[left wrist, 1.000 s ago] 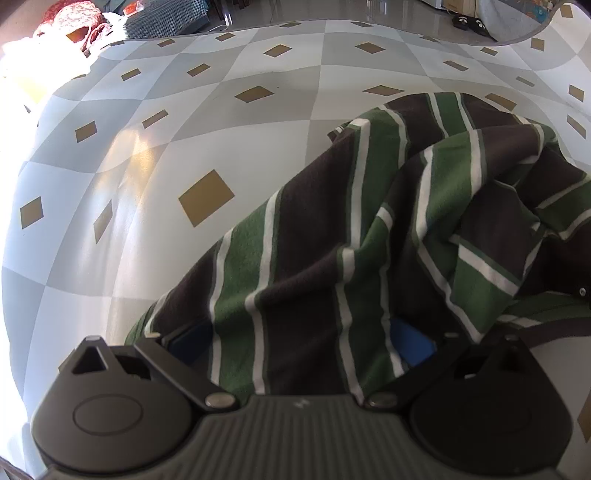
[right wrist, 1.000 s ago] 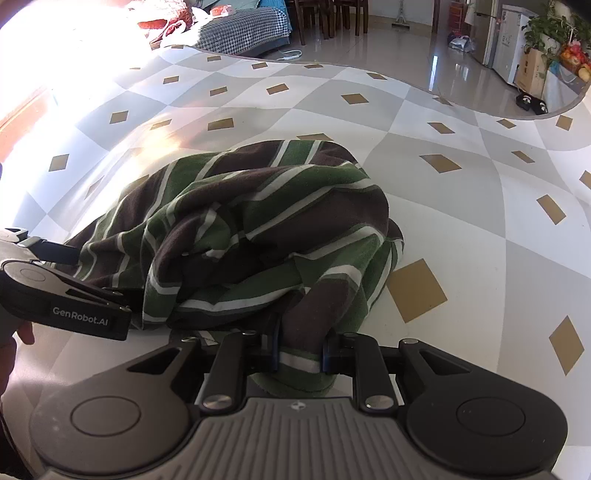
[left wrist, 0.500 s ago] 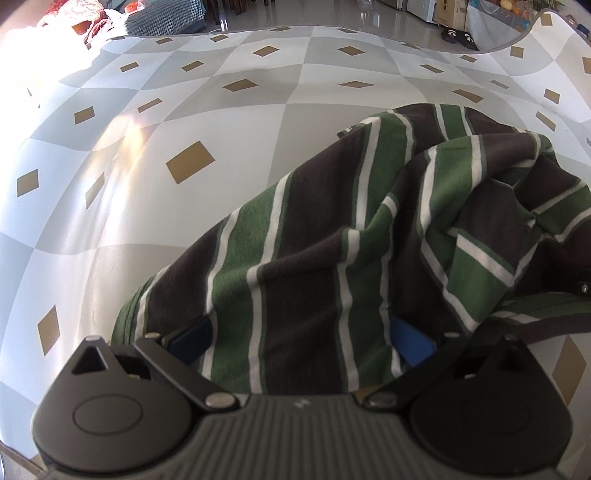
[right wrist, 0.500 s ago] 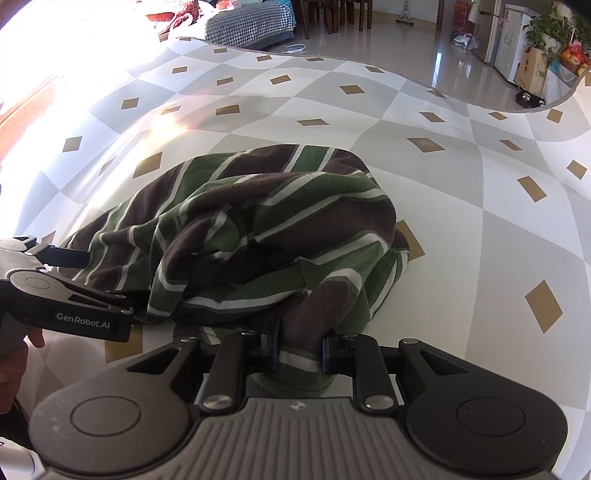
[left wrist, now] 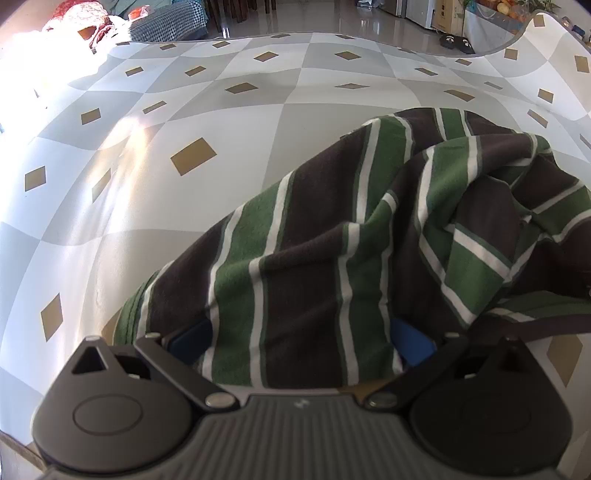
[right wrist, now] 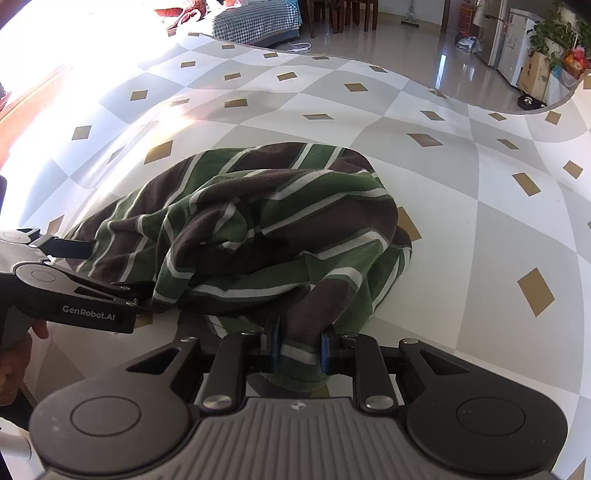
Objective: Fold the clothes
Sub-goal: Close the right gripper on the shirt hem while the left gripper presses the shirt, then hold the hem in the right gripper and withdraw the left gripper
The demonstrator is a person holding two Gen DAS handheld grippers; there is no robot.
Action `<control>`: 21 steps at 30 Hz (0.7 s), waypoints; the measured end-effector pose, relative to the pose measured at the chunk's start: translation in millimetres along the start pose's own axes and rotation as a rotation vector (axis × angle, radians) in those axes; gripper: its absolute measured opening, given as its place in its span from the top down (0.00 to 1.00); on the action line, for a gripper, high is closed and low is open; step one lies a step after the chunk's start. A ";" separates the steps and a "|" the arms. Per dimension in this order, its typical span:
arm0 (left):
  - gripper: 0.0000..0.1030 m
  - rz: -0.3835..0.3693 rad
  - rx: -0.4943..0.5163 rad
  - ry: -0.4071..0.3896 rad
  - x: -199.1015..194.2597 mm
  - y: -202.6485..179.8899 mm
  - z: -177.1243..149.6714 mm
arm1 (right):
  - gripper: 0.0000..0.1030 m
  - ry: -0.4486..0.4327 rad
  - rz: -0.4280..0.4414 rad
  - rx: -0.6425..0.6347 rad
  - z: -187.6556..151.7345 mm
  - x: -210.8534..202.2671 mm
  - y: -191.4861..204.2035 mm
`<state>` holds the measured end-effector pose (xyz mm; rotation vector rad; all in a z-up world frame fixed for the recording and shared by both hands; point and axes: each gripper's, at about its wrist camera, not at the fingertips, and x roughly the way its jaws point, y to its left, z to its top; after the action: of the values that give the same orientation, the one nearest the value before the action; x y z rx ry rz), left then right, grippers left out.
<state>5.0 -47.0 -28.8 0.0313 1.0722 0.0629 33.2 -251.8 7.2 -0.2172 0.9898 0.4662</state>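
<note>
A green, brown and white striped shirt lies bunched on the checked tablecloth; it also shows in the right wrist view. My left gripper has its blue pads wide apart, with the shirt's near edge draped between them. My right gripper is shut on a bunched fold of the shirt at its near right corner. The left gripper's body shows at the left in the right wrist view, against the shirt's left edge.
The tablecloth spreads left, right and behind the shirt. Its far edge drops to a shiny floor. A checked cushion and red cloth lie beyond. Strong sun glare covers the far left.
Both grippers have drawn back toward the near table edge, dragging the shirt with them. The grips have not changed.
</note>
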 end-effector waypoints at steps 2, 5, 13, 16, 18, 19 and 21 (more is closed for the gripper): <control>0.00 -0.004 -0.003 -0.002 -2.6 0.0 -2.0 | 0.80 0.002 0.002 0.006 0.5 0.0 -0.5; 0.00 -0.008 -0.008 -0.007 -8.3 0.8 -4.9 | 0.79 -0.001 0.008 0.009 0.8 -2.2 -0.3; 0.00 -0.006 -0.003 -0.049 -27.0 2.5 -11.8 | 0.78 -0.035 0.028 0.010 2.7 -13.5 2.0; 0.00 -0.010 -0.003 -0.054 -31.8 2.7 -14.2 | 0.78 -0.061 0.041 0.023 5.2 -19.4 0.4; 0.00 -0.015 -0.002 -0.058 -34.6 2.4 -15.9 | 0.79 -0.084 0.052 0.035 7.8 -24.1 -1.2; 0.00 -0.017 -0.001 -0.060 -36.0 2.4 -16.8 | 0.79 -0.098 0.059 0.041 9.9 -27.2 -2.3; 0.00 -0.018 0.004 -0.062 -38.0 1.7 -18.6 | 0.79 -0.128 0.072 0.058 14.2 -33.7 -4.7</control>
<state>-29.6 -47.9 -4.2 0.0268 1.0109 0.0429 30.5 -259.9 43.1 -0.0987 0.8862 0.5101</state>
